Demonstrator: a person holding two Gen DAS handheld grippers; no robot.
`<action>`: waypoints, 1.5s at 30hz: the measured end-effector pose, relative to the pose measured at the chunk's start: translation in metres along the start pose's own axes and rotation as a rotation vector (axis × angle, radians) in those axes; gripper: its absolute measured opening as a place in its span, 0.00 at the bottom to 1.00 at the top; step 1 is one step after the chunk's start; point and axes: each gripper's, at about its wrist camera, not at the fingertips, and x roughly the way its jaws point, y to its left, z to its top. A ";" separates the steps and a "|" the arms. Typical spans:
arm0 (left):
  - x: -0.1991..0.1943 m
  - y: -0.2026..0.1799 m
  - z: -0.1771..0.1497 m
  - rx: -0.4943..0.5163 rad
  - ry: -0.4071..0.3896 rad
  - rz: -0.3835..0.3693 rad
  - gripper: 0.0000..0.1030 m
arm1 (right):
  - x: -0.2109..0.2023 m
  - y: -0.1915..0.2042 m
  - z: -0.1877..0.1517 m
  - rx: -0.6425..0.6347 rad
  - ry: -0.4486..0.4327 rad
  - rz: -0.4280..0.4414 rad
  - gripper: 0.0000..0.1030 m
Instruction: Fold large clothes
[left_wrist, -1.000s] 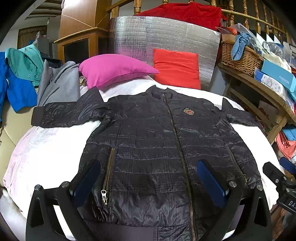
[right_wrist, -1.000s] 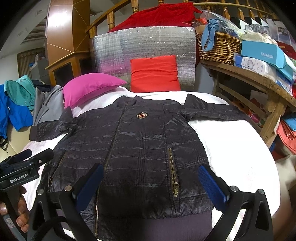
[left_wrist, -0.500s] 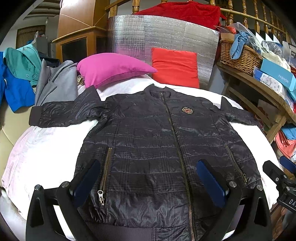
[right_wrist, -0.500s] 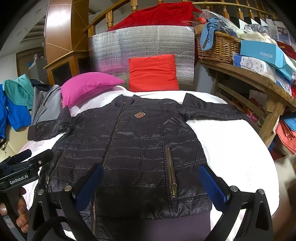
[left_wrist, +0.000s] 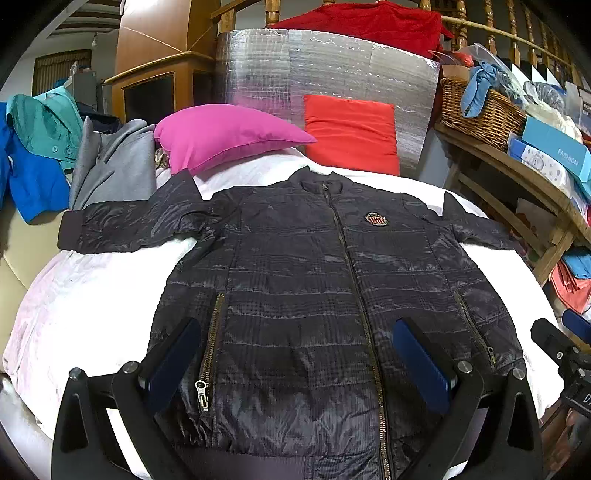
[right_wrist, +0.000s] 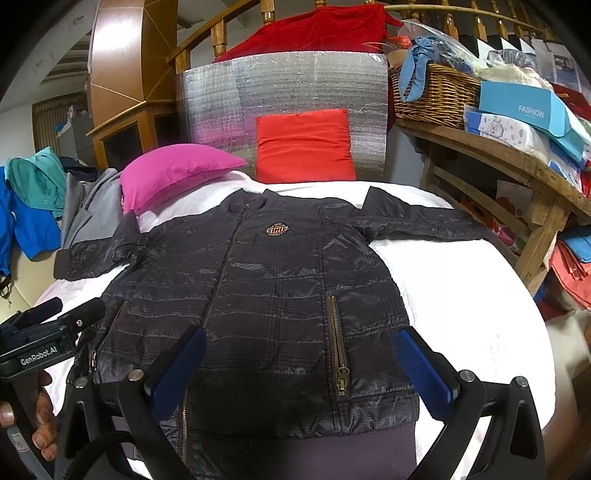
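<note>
A dark quilted jacket (left_wrist: 314, 280) lies flat, front up and zipped, on a white bed (left_wrist: 92, 306), sleeves spread to both sides. It also shows in the right wrist view (right_wrist: 266, 288). My left gripper (left_wrist: 295, 354) is open and empty, hovering over the jacket's lower left half near the hem. My right gripper (right_wrist: 299, 362) is open and empty over the lower right half, by the pocket zipper (right_wrist: 340, 354). The left gripper's body (right_wrist: 44, 350) shows at the left edge of the right wrist view.
A pink pillow (left_wrist: 225, 133) and a red cushion (left_wrist: 351, 133) lie at the bed's head before a silver foil panel (left_wrist: 325, 74). A wooden shelf (right_wrist: 498, 147) with a basket and boxes stands right. Grey and blue clothes (left_wrist: 74, 162) pile at left.
Both grippers have drifted slightly, so the jacket sits a little lower and nearer in view. Both stay open. The jacket has not moved.
</note>
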 end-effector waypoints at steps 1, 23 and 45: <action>0.002 0.000 0.001 0.001 0.001 -0.001 1.00 | 0.002 -0.002 0.001 0.006 0.005 0.018 1.00; 0.155 0.010 0.035 -0.139 0.025 -0.090 1.00 | 0.192 -0.310 0.056 0.871 0.178 0.139 1.00; 0.182 0.032 0.019 -0.271 0.114 -0.122 1.00 | 0.313 -0.408 0.132 0.889 0.153 -0.182 0.08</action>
